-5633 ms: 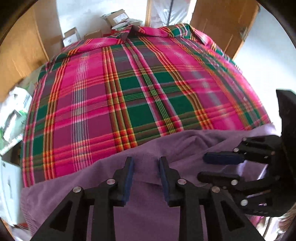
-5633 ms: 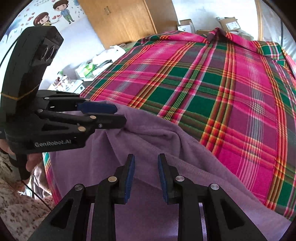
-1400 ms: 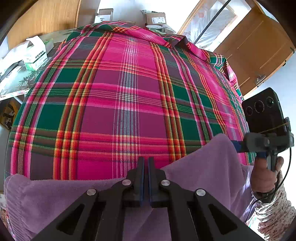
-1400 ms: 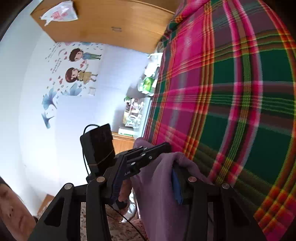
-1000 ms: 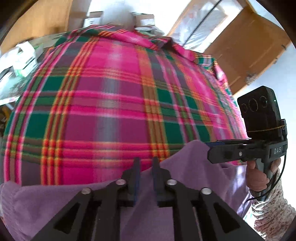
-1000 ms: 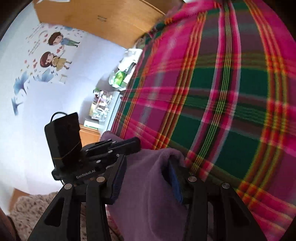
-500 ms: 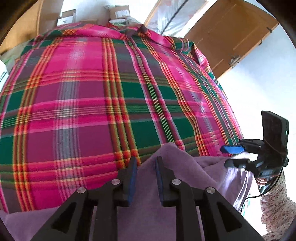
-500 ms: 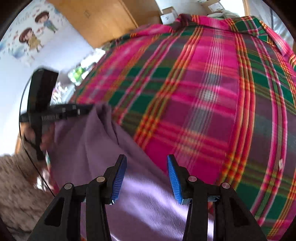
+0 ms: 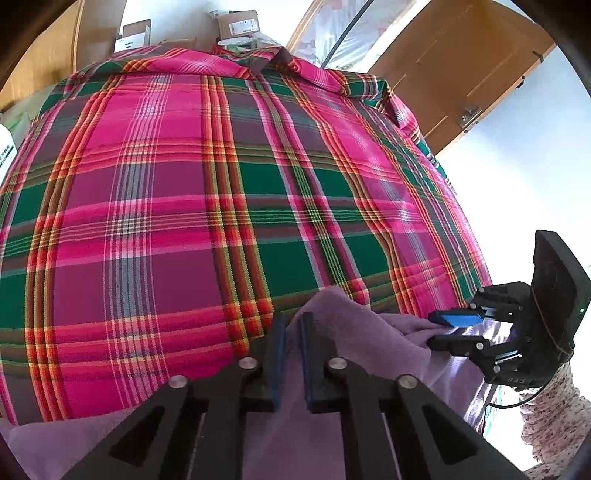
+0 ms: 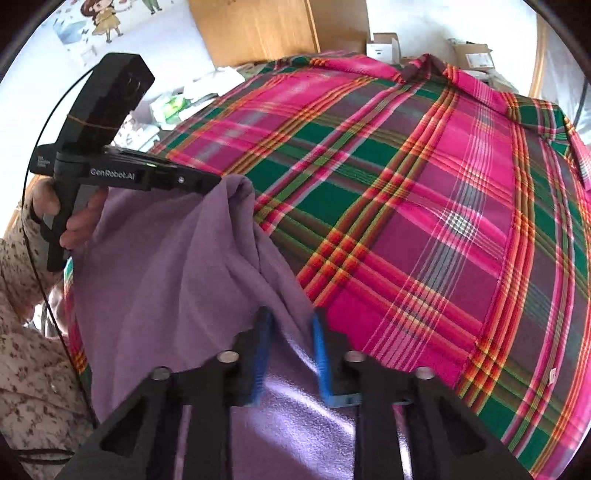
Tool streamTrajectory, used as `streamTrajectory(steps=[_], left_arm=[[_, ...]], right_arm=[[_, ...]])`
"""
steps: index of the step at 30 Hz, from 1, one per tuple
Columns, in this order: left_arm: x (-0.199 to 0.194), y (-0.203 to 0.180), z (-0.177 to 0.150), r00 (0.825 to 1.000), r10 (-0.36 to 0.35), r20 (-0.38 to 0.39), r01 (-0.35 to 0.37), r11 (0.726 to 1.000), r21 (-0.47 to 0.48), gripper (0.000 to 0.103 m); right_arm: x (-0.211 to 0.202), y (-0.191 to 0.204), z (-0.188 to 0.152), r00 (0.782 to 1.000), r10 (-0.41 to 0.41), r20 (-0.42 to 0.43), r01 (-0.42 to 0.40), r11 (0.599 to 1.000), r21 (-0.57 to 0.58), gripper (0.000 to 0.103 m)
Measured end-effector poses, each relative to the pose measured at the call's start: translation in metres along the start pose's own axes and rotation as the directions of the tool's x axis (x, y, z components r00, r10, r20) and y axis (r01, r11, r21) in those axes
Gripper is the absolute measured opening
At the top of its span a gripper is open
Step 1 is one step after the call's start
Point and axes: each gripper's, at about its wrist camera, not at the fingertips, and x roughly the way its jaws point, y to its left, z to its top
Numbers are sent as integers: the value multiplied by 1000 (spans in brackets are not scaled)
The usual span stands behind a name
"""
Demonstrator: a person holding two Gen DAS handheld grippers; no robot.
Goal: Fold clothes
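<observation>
Narrowed sharply at the right hand-held gripper (image 10: 291, 332): gaped wide over the purple cloth (image 10: 166, 258) half a second ago, now brackets a raised ridge of it, with the blue pads (image 10: 264, 332) close against the fold on both sides. Cannot tell whether clamped firm or only closing in; from the left view, jaws a little apart with the cloth's edge running in between.

Pinches a peak of the same cloth at the left hand-held gripper (image 9: 291, 332), pads nearly together with fabric between them. From the right view, cloth bunched at its tip and drawn up off the plaid fabric (image 9: 184, 203), with a hand (image 10: 74, 218) round the grip.

Lies at the near edge of the plaid-covered surface, that cloth, rumpled and slung between the two grippers, part of it hanging off the near side. A second or so ago held as a thick wad on the right; since let go and taken again at a thinner fold.

Probably means a regrasp is under way: two fresh holds along one edge, ready to lift and lay it over. No fold laid flat yet.

As for containers, only cardboard boxes (image 9: 236, 24) beyond the far end of the surface; contents not visible, and no part in the fold.
</observation>
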Motion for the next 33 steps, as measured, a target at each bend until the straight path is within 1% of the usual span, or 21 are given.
streamTrajectory(steps=[2, 4, 6, 8, 11, 16, 18, 20, 22, 24, 27, 30, 33], left_arm=[[-2, -1, 0, 1000, 10, 7, -10, 1000, 10, 5], [-6, -1, -1, 1000, 12, 20, -12, 1000, 5, 4], [-10, 0, -1, 999, 4, 34, -3, 1000, -7, 4], [-14, 1, -2, 999, -4, 46, 4, 1000, -13, 4], [-19, 1, -3, 998, -9, 63, 10, 1000, -26, 4], [-28, 2, -5, 995, -20, 103, 25, 999, -47, 4], [-29, 3, -4, 994, -20, 109, 26, 998, -54, 4], [-31, 3, -5, 993, -20, 119, 28, 997, -65, 4], [-28, 4, -6, 993, -11, 116, 19, 998, -65, 4], [-24, 6, -5, 994, -16, 108, 24, 997, -78, 4], [-19, 8, -5, 995, -22, 102, 32, 995, -98, 4], [-21, 8, -6, 994, -15, 108, 25, 995, -94, 4], [-15, 12, -5, 995, -11, 95, 22, 993, -114, 4]], right_arm=[[1, 3, 0, 1000, -15, 9, 15, 1000, -14, 17], [1, 5, -2, 1000, -24, 19, 24, 999, -24, 11], [-5, 2, -6, 998, -43, 37, 44, 999, -27, 8], [-7, 1, -6, 998, -41, 54, 41, 999, -10, 8], [-14, 3, -9, 995, -64, 73, 65, 998, -8, 8], [-26, 10, -13, 985, -113, 129, 117, 993, -27, 6], [-29, 7, -14, 984, -111, 140, 112, 994, 0, 6], [-35, 8, -16, 975, -143, 172, 143, 990, 14, 3], [-40, 10, -18, 965, -166, 201, 165, 986, 21, 3], [-45, 7, -18, 959, -180, 219, 174, 984, 45, 2], [-39, 4, -13, 963, -161, 218, 150, 986, 65, 2], [-34, 3, -10, 959, -198, 202, 188, 980, 69, 2], [-22, -6, -7, 964, -212, 162, 196, 975, 105, 2]])
